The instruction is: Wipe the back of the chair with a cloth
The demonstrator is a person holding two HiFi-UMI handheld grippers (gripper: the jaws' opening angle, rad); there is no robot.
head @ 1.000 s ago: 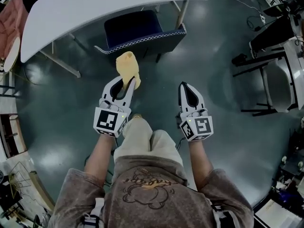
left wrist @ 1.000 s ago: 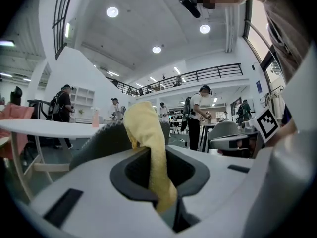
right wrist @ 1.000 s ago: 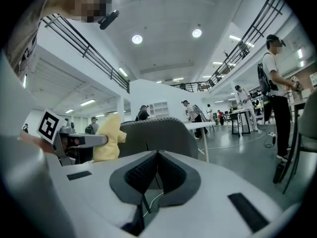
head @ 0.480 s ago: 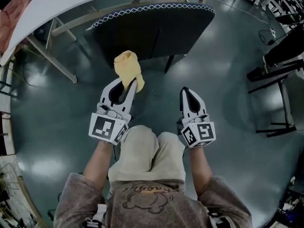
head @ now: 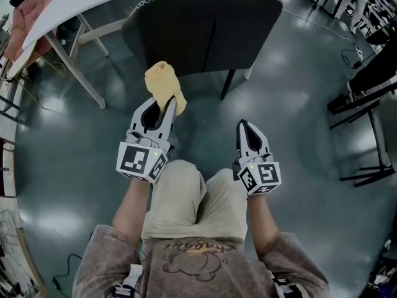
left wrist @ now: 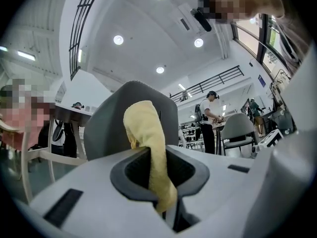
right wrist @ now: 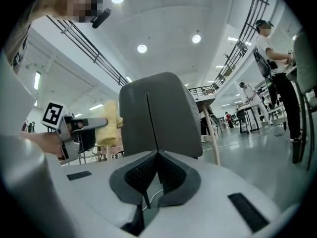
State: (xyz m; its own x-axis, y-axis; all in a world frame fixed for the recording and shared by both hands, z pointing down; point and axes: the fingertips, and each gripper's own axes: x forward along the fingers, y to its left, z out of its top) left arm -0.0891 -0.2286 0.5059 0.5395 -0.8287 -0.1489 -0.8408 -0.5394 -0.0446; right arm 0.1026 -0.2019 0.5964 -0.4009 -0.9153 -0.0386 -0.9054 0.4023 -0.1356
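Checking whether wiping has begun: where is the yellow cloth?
Head view: the yellow cloth is clamped in the left hand-held gripper, left of centre, in front of the chair back.

The yellow cloth (head: 164, 85), bunched and drooping, sits upper left of centre, pinched in the left tongs (head: 170, 105). Above it, at top centre, the dark grey chair (head: 205, 30) shows its upright, white-stitched back; whether they touch is unclear.

Left tool (head: 169, 106) and right tool (head: 242, 125) are white, marker-cubed.
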